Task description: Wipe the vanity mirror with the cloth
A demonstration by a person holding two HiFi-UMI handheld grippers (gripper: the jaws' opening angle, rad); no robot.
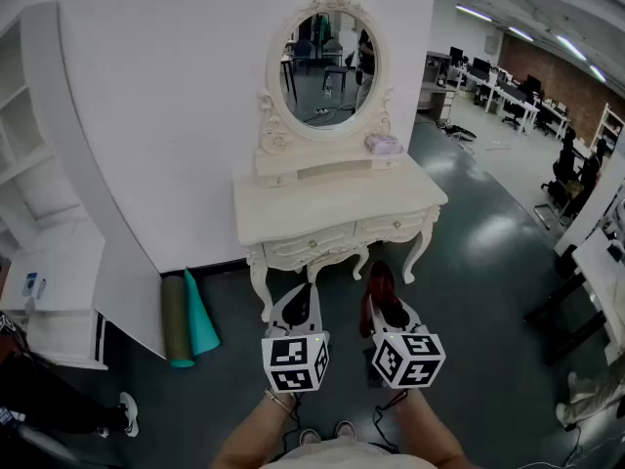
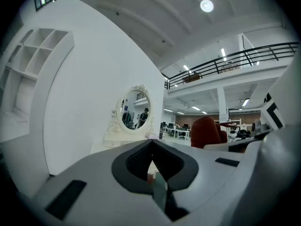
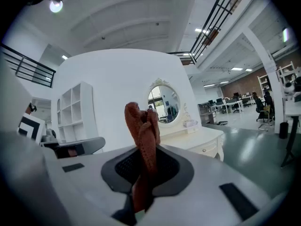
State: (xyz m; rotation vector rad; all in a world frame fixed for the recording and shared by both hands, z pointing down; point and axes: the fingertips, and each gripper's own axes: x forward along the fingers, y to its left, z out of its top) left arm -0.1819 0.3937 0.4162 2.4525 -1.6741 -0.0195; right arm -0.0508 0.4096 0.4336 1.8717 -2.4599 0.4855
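While the person is standing in front of the white surface [image 1: 332,208], both claws are hovering side by side short of its front edge, with open dark floor [image 1: 479,252] between them and its curved legs. The right claw [image 1: 383,303] is clenching the red-brown cloth [image 1: 378,277], and in the right gripper view the cloth [image 3: 143,140] is sticking up in a bunch above the jaws. The left claw [image 1: 301,296] is clenched on nothing, its jaws meeting at the tips. The oval vanity mirror [image 1: 327,69] is standing upright at the back of the surface, against the white wall, well apart from the cloth. A small pinkish thing [image 1: 383,145] is lying on the narrow ledge just beside the mirror's right foot; the rest of the top is showing bare. On the left, white shelves [image 1: 39,193] are closing that side, and two rolled mats [image 1: 190,316] are leaning at the wall. On the right, the floor is opening wide toward office desks [image 1: 508,96].
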